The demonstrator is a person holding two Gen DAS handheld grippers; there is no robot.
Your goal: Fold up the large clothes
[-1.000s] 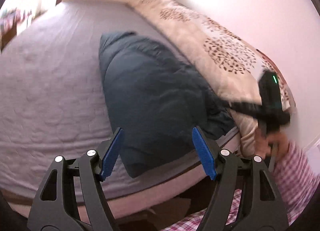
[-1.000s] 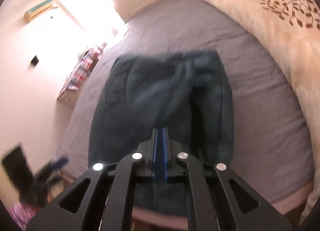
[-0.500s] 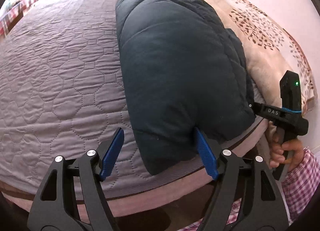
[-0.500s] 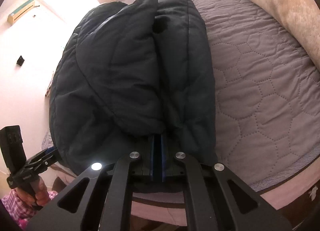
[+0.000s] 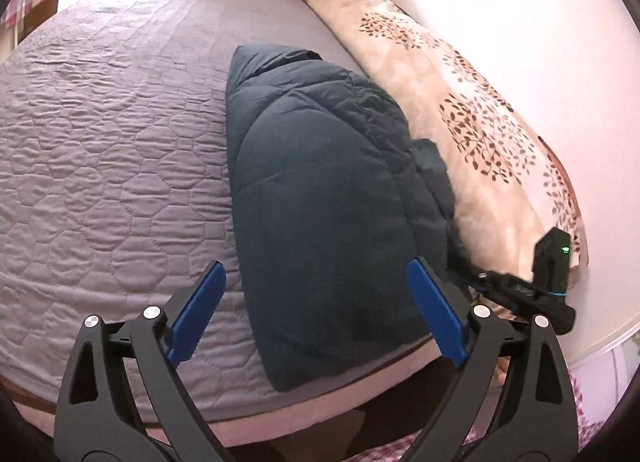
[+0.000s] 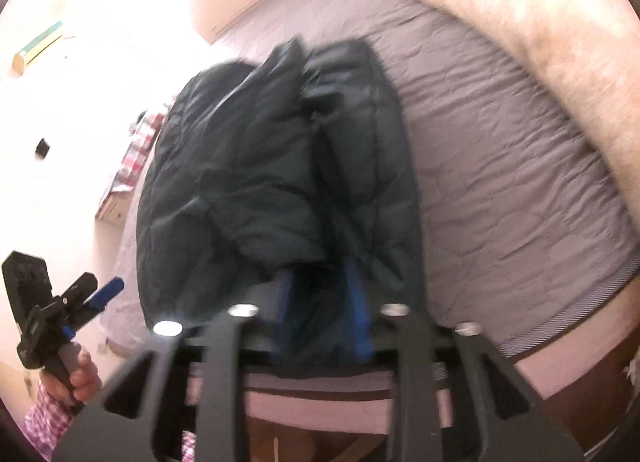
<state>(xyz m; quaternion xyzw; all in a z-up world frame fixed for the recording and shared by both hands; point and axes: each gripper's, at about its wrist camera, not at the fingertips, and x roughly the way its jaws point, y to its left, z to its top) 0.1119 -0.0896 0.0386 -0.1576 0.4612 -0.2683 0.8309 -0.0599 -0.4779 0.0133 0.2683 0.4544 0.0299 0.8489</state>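
Note:
A dark teal quilted puffer jacket lies folded lengthwise on the grey quilted bed, its near end at the bed's front edge. My left gripper is open and empty, held just above and before that near end. The jacket also shows in the right wrist view, blurred. My right gripper has its blue pads parted at the jacket's near edge, nothing held between them. The right gripper shows in the left wrist view at the jacket's right side.
A cream duvet with brown leaf print lies along the bed's right side by the wall. The bed's front edge drops to the floor. A checked cloth on a shelf stands beyond the bed's left side.
My right gripper opened and let go of the jacket. My left gripper drew back from the jacket's near end, which now rests on the bed.

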